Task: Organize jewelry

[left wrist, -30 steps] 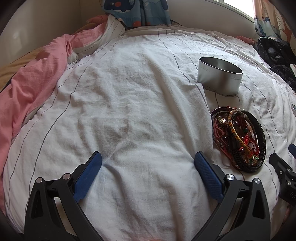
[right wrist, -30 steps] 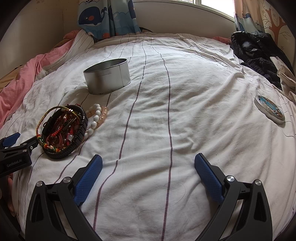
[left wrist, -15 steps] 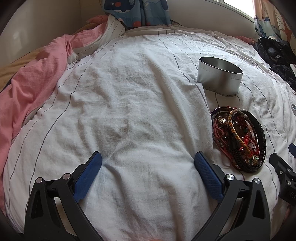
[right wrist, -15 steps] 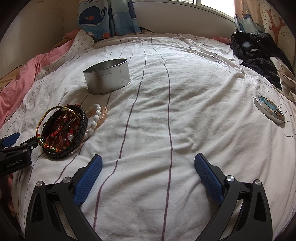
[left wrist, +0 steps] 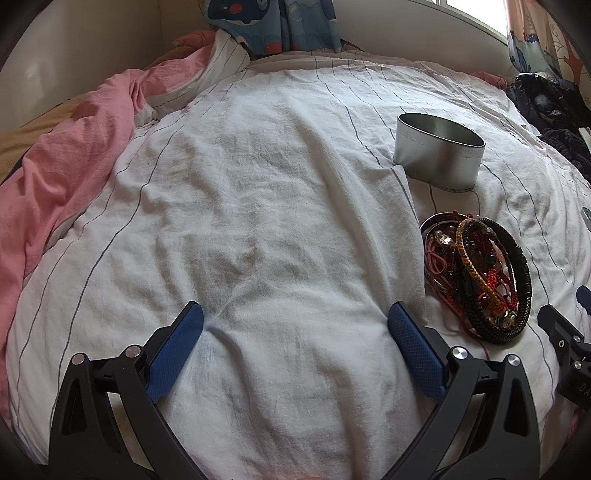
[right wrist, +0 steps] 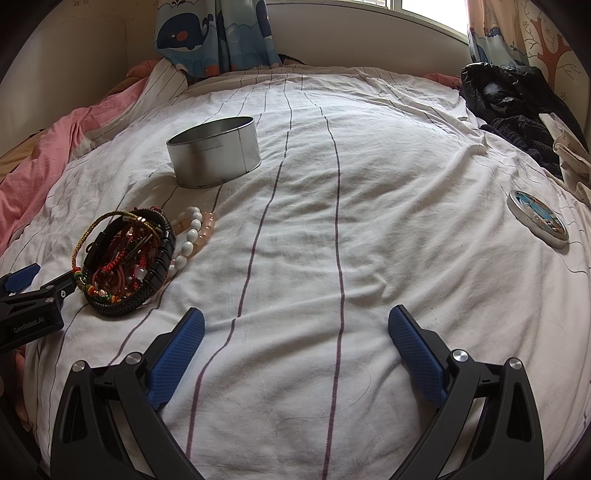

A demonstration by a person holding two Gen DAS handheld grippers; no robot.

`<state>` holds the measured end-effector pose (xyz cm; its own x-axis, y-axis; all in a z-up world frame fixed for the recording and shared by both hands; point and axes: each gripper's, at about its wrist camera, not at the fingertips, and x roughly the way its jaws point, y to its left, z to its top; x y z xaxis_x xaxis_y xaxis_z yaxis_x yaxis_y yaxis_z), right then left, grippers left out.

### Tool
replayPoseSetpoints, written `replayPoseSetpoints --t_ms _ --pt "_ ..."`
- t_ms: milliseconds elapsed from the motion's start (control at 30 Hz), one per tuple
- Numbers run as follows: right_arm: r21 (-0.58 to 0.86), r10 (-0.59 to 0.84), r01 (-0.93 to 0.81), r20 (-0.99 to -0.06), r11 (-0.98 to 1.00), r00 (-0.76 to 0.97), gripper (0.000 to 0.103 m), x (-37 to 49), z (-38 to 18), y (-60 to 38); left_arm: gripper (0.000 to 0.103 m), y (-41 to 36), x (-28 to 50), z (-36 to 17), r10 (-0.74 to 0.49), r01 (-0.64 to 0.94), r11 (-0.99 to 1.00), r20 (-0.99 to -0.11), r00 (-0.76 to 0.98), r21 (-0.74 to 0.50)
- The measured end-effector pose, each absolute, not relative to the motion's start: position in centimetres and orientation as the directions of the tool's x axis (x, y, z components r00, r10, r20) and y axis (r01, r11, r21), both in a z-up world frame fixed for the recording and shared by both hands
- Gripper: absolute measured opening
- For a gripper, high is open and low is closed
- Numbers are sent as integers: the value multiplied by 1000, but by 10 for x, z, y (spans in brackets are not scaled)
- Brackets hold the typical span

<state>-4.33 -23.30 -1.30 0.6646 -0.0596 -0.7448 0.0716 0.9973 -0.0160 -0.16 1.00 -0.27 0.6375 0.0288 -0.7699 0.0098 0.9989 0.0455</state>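
A pile of bracelets (left wrist: 480,277) of black braid, red cord and beads lies on the white striped bedsheet (left wrist: 258,221); in the right wrist view the pile (right wrist: 125,258) has white and peach bead bracelets (right wrist: 192,232) beside it. An open round silver tin (left wrist: 437,151) stands behind the pile, also seen in the right wrist view (right wrist: 216,149). Its lid (right wrist: 537,218) lies far right. My left gripper (left wrist: 295,336) is open and empty, left of the pile. My right gripper (right wrist: 295,339) is open and empty, right of the pile.
A pink quilt (left wrist: 66,158) is bunched along the left of the bed. Dark clothes (right wrist: 513,107) lie heaped at the far right. A whale-print curtain (right wrist: 214,33) hangs at the back wall.
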Motion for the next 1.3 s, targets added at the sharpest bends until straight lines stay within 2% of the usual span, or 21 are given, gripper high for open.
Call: replayPoseSetpoints --t_ms 167,267,467,533,567,600,700,800,933,1200,1233,1300 --pt "15 -15 36 -707 999 707 95 -50 -6 -233 97 14 -4 3 35 -8 999 -759 650 39" --pt "80 58 -5 -675 997 736 95 -53 1 -234 97 23 -3 8 66 -38 998 -744 665 55" --pt "139 176 -112 -656 984 734 95 -43 12 -223 97 41 5 4 45 -66 998 -769 637 4" --pt "149 209 -147 -662 978 719 86 -38 14 -219 97 42 5 3 50 -65 998 -768 638 11" --pt "154 216 -152 -673 976 707 74 -34 13 -217 97 42 4 5 51 -64 998 -761 647 12" --pt "166 230 -160 -682 973 695 67 -31 11 -216 97 41 2 7 51 -63 998 -750 659 12" --pt "191 257 -172 -705 966 661 57 -22 5 -214 97 37 -6 20 14 -26 1000 -705 709 -6" --pt "200 269 -180 -710 963 651 55 -18 4 -212 97 27 -14 35 -87 68 996 -650 755 -55" --pt "194 270 -188 -713 963 648 50 -12 6 -210 97 6 -13 41 -167 168 984 -649 743 -61" --pt "215 266 -159 -708 964 654 52 -10 3 -217 96 -15 -8 42 -214 203 975 -659 721 -94" --pt "217 266 -157 -707 963 655 52 -10 3 -217 94 -17 -8 42 -221 209 973 -662 716 -99" --pt "220 268 -156 -706 963 656 53 -10 3 -218 85 -20 -4 39 -246 224 967 -671 699 -121"
